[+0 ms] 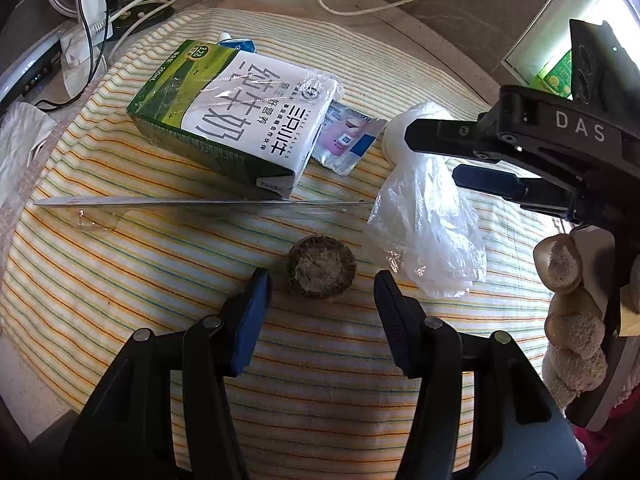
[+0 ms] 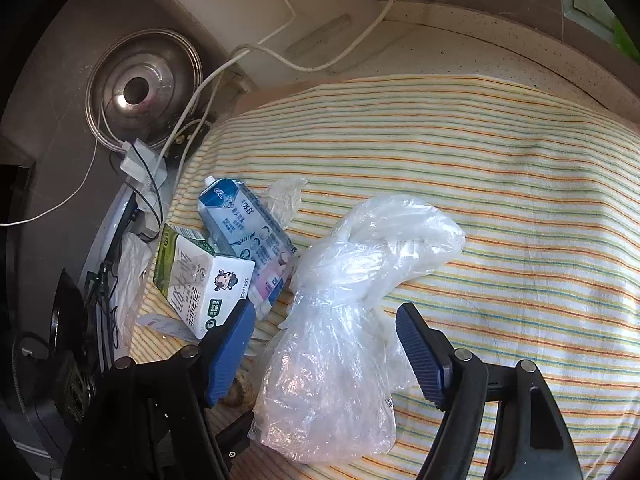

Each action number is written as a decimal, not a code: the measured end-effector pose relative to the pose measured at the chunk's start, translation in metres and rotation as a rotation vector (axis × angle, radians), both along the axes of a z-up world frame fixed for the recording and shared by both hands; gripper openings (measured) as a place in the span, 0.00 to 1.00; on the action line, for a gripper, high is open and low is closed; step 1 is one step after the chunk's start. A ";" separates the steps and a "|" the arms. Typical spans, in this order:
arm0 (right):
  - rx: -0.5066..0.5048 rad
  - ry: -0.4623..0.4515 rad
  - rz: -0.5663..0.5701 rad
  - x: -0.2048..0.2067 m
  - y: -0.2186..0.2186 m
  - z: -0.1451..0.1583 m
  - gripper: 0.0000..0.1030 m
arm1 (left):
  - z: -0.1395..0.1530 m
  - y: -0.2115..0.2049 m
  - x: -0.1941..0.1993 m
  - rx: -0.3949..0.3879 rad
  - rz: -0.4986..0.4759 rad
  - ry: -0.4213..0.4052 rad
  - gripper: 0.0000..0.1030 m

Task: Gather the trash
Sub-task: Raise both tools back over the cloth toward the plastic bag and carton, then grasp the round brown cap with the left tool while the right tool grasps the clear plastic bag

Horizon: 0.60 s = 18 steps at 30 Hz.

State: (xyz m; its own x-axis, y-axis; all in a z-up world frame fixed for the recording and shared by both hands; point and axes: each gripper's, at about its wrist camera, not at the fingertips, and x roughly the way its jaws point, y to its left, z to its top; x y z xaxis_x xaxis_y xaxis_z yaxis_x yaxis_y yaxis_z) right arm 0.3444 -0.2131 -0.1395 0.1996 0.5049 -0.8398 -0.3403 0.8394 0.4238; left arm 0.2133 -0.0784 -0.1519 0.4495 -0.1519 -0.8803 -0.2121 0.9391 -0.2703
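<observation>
Crinkled plastic bag (image 2: 344, 332) lies between the right tongs (image 2: 326, 354), gaping, empty. Left tongs (image 1: 322, 280), equally wide and empty, straddle a brown puck (image 1: 322, 266); the thin film could slip free.

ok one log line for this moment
left hand-held gripper: open, around brown puck | right hand-held gripper: open, straddling plastic bag | milk carton: untouched
</observation>
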 end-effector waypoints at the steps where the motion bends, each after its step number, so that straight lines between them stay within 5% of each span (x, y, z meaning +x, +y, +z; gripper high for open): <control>1: -0.005 0.003 -0.001 0.001 0.001 -0.002 0.73 | 0.000 0.000 0.001 0.001 0.000 -0.001 0.53; 6: -0.045 -0.003 0.018 0.003 0.007 -0.006 0.67 | -0.001 0.003 0.004 0.014 -0.008 -0.002 0.46; 8: -0.064 -0.007 0.025 0.003 0.009 -0.007 0.59 | 0.000 0.003 0.004 0.018 -0.015 -0.002 0.35; 12: -0.061 0.000 0.033 0.003 0.009 -0.009 0.39 | 0.001 0.004 0.003 0.026 -0.021 -0.007 0.36; 18: -0.029 -0.023 0.020 -0.002 0.004 0.000 0.28 | 0.006 0.007 -0.003 0.029 -0.023 -0.023 0.35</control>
